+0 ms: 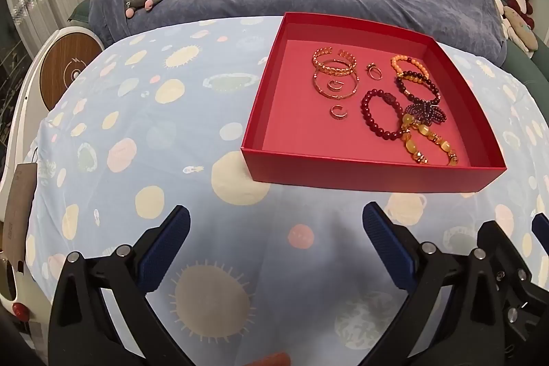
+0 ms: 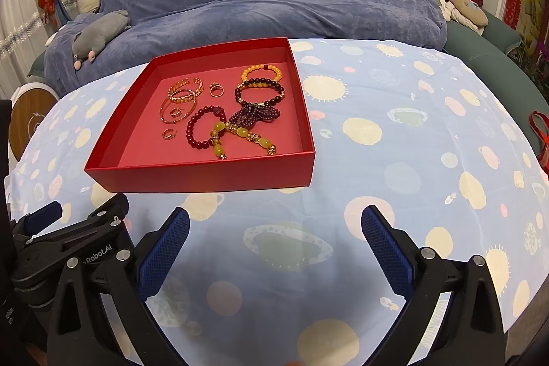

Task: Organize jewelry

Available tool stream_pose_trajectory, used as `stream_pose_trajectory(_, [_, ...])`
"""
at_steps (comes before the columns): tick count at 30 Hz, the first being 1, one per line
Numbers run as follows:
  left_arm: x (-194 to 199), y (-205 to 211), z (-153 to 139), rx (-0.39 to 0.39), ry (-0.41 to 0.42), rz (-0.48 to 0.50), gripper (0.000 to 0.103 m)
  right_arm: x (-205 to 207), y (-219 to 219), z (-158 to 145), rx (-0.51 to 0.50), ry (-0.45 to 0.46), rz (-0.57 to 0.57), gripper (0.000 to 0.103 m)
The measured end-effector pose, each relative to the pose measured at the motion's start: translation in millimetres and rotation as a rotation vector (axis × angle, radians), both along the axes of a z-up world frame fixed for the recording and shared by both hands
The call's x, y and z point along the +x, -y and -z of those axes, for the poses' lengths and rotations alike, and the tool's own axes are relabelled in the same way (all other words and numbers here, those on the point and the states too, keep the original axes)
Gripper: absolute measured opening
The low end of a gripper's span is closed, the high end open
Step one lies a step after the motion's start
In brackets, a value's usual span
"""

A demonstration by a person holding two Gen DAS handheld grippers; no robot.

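The red tray (image 1: 372, 175) sits on the tabletop (image 1: 171, 160), which is covered by a pale blue cloth printed with planets, and all the jewelry lies inside it. Both grippers hover short of the tray's near wall, the left gripper (image 1: 276, 225) and the right gripper (image 2: 274, 225) each with fingers spread wide and nothing between them. In the tray, the gold bangles (image 1: 334, 71) overlap in a stack at the far left, with one small ring inside them and a gold cuff ring (image 1: 339, 112) lying apart just nearer. Another ring (image 1: 374, 71) sits alone near the middle. The right half is the tangle: an orange bead bracelet (image 1: 410, 62), a dark bead bracelet (image 1: 417, 88), a red bead bracelet (image 1: 379, 115), a purple beaded cluster (image 1: 425, 114) and an amber strand (image 1: 430, 143) overlap or touch. No piece looks lifted yet, so the job appears to be at its start. A sound first move would be a loose, separate piece such as the cuff ring, closing on its band from above. For the beads, it would be better to grip one strand at its free outer arc and lift slowly, since neighbours may drag along; the other gripper could steady the tray wall, as the light tray may slide on the cloth.
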State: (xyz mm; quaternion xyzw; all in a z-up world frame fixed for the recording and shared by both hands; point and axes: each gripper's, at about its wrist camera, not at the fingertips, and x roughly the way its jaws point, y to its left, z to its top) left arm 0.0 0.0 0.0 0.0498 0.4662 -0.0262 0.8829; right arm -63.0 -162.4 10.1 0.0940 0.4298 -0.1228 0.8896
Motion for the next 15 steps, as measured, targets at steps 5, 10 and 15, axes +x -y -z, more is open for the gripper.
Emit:
stream_pose_trajectory(5, [0.1, 0.0, 0.0, 0.003, -0.001, 0.001, 0.096, -0.1, -0.1, -0.2, -0.003, 0.004, 0.0, 0.097])
stream_pose_trajectory(10, [-0.4, 0.6, -0.5, 0.007, 0.006, 0.0, 0.096, -0.1, -0.1, 0.0, -0.003, 0.004, 0.0, 0.097])
stream_pose_trajectory(15, [-6.4, 3.1, 0.9, 0.024, 0.024, -0.005, 0.096, -0.4, 0.0, 0.3, -0.002, 0.005, 0.001, 0.097])
